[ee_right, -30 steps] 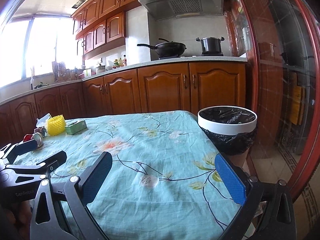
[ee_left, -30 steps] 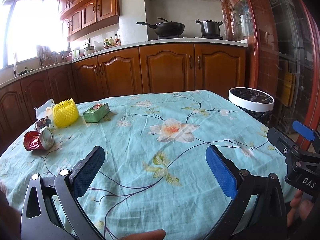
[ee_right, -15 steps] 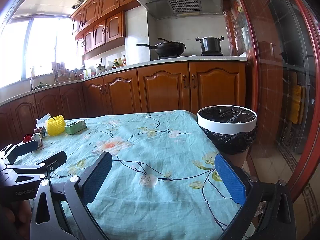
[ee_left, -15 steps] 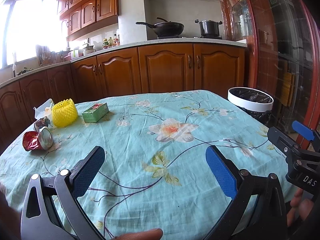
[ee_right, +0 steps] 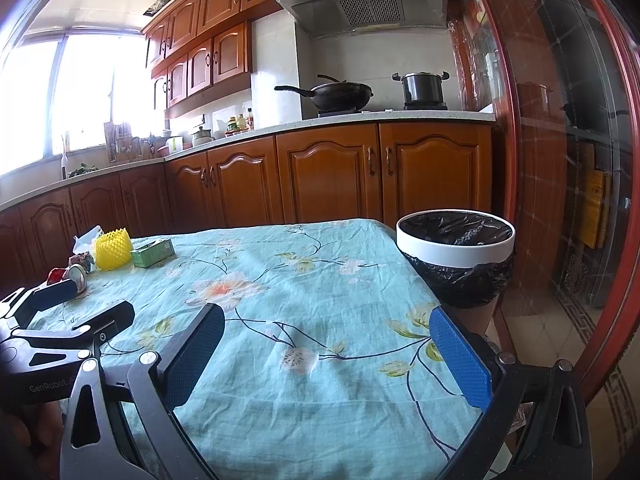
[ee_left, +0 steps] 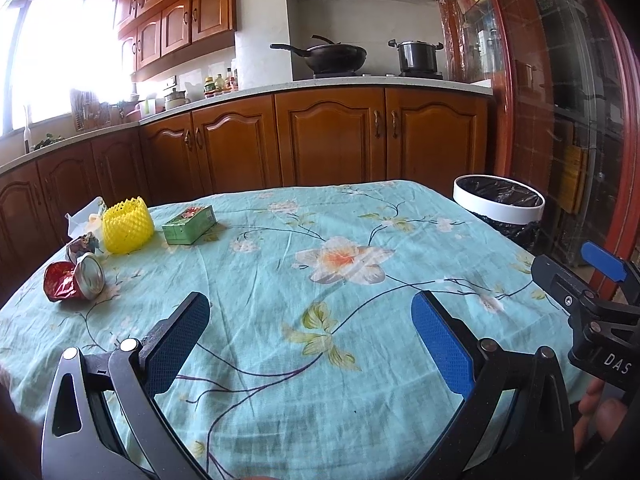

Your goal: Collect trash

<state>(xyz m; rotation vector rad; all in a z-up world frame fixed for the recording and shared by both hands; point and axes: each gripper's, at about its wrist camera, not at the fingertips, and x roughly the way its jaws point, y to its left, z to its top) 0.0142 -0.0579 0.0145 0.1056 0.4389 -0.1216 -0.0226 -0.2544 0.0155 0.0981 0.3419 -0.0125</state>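
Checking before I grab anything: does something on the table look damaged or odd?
Yes: the red can at the table's left edge lies crushed on its side. Beside it sits a crumpled wrapper. Nothing looks spilled.

Bright daylight floods a window (ee_right: 80,96) left of wooden cabinets (ee_right: 328,172), a range hood (ee_right: 364,4) above.

Floral teal tablecloth (ee_left: 320,280), yellow net (ee_left: 127,225), seemingly red can (ee_left: 74,282)

Trash (ee_left: 76,280) on floral-clothed table (ee_left: 360,216)
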